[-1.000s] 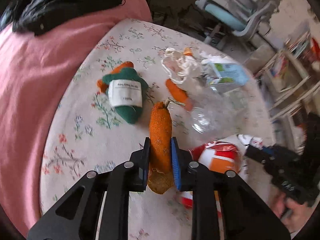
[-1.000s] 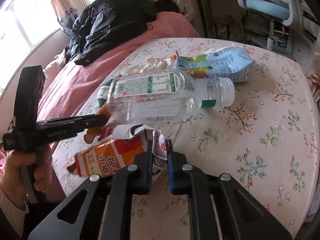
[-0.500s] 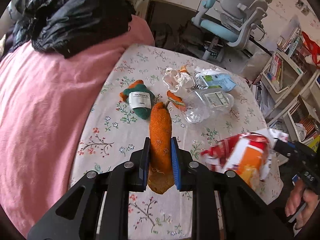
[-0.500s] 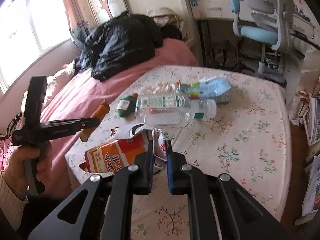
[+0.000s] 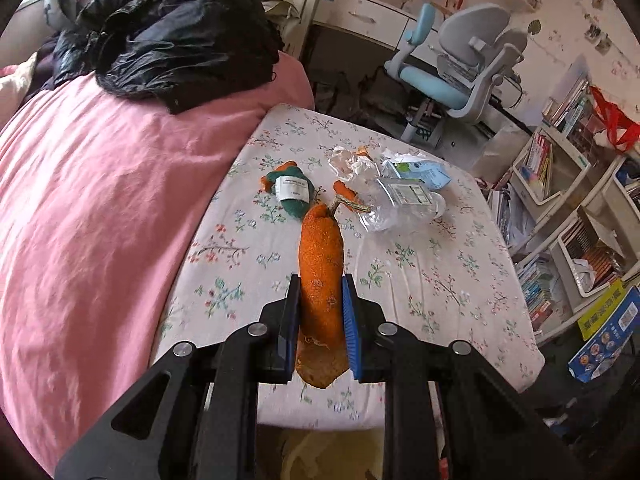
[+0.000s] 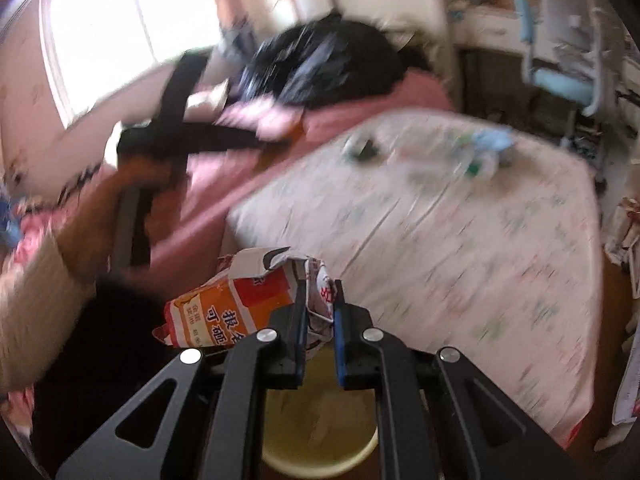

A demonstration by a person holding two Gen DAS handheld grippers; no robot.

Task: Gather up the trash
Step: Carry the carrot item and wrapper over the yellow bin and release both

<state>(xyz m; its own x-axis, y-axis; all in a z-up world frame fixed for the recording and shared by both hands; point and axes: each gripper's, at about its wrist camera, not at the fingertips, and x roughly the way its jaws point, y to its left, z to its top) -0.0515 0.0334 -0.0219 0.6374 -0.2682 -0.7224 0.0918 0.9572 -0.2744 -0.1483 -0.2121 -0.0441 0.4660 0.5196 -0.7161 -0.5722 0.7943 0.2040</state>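
My left gripper (image 5: 320, 312) is shut on an orange carrot-shaped piece (image 5: 322, 272) and holds it above the near edge of the floral table (image 5: 440, 292). My right gripper (image 6: 320, 312) is shut on a torn orange and white carton (image 6: 236, 308), held off the table above a yellow bin (image 6: 320, 432). On the table lie a clear plastic bottle (image 5: 404, 204), a blue carton (image 5: 420, 170), crumpled plastic wrap (image 5: 352, 162), a green and orange item with a white label (image 5: 292, 192) and a small orange piece (image 5: 346, 192). The right wrist view is blurred.
A pink bed (image 5: 100, 200) with a black jacket (image 5: 172, 32) lies left of the table. A blue-grey desk chair (image 5: 452, 76) stands behind it. Bookshelves (image 5: 560, 200) stand at the right. The yellow bin's rim (image 5: 320, 452) shows below the table's near edge.
Both grippers have pulled back from the table with their loads. The right gripper with the carton has swung out of the left view and now hangs over the yellow bin.
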